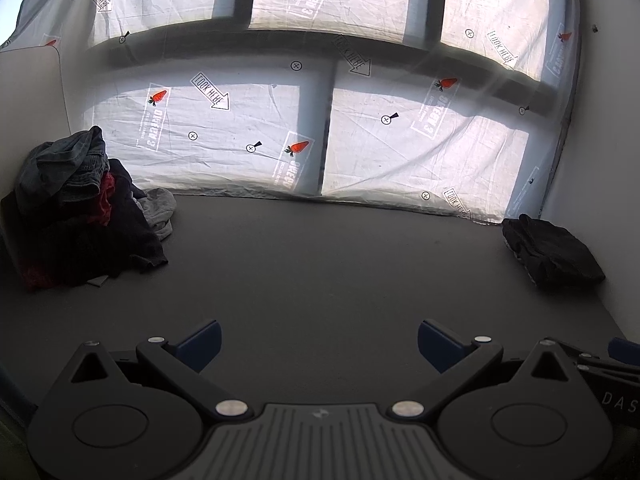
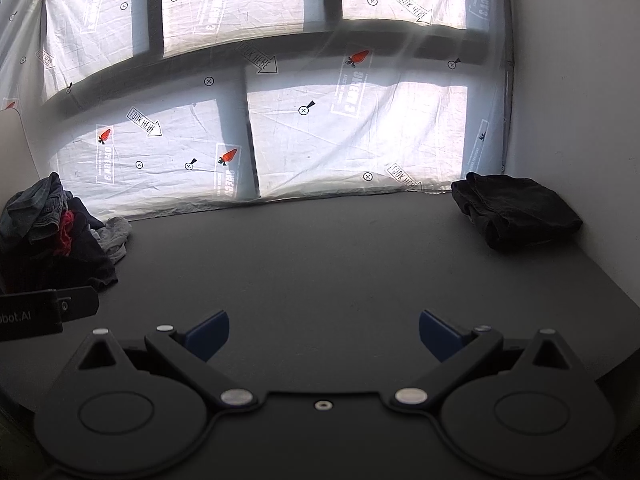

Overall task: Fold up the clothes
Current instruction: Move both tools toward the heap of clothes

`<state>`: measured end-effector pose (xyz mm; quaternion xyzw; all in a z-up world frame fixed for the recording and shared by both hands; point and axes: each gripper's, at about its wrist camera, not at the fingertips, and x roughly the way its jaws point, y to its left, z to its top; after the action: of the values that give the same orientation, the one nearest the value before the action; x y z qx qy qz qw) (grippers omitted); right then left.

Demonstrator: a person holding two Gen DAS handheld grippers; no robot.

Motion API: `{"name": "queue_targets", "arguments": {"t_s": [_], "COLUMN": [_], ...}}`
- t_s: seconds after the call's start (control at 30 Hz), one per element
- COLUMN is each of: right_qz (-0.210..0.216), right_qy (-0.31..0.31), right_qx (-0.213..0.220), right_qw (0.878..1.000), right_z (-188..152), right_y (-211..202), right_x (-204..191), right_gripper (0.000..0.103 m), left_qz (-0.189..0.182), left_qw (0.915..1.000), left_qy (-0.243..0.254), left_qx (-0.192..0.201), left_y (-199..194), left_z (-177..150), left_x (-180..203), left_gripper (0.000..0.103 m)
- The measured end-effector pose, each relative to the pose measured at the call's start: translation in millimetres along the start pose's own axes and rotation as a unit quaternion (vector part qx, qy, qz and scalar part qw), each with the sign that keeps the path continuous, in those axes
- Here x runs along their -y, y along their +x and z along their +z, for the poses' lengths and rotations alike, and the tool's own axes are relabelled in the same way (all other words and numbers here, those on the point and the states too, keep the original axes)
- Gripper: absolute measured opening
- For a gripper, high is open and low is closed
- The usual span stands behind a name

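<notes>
A pile of unfolded clothes (image 1: 76, 208) lies at the far left of the dark table; it holds denim, red, black and grey garments, and it also shows in the right wrist view (image 2: 52, 232). A folded black garment (image 1: 552, 252) lies at the far right by the wall, and shows in the right wrist view too (image 2: 516, 208). My left gripper (image 1: 319, 344) is open and empty above the table's near part. My right gripper (image 2: 324, 336) is open and empty, to the right of the left one.
The dark table (image 1: 320, 264) spans both views. A backlit white sheet with carrot prints (image 1: 304, 128) hangs behind it. White walls (image 2: 580, 100) close the right side. Part of the left gripper's body (image 2: 44, 312) shows at the right wrist view's left edge.
</notes>
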<state>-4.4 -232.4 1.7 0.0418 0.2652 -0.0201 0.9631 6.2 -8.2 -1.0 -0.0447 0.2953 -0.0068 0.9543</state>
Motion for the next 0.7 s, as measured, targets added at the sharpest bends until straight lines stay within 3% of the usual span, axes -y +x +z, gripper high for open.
{"name": "queue_targets", "arguments": {"t_s": [0.17, 0.3, 0.4, 0.57, 0.7], "right_qz": [0.005, -0.003, 0.014, 0.041, 0.079], "right_qy": [0.051, 0.093, 0.115, 0.144, 0.164], "right_qx": [-0.005, -0.004, -0.004, 0.008, 0.019], "right_qw": [0.999, 0.996, 0.993, 0.989, 0.983], "right_z": [2.4, 11.4, 22.0, 42.5, 52.1], "right_y": [21.7, 50.1, 68.7, 97.1, 129.1], "right_x": [24.3, 42.0, 51.4, 67.8, 73.9], "right_gripper": [0.103, 0.103, 0.103, 0.103, 0.103], "left_qz": [0.003, 0.027, 0.041, 0.024, 0.036], "left_qw": [0.9999, 0.9994, 0.9990, 0.9986, 0.9976], "left_qy": [-0.013, -0.010, -0.008, -0.043, -0.058], "left_qx": [-0.010, -0.020, -0.013, -0.021, -0.008], "left_y": [12.4, 24.7, 35.6, 71.4, 88.0], "left_z": [2.5, 11.3, 22.4, 54.1, 72.5], "left_x": [7.2, 10.5, 11.4, 18.2, 24.6], "left_gripper": [0.103, 0.103, 0.103, 0.103, 0.103]}}
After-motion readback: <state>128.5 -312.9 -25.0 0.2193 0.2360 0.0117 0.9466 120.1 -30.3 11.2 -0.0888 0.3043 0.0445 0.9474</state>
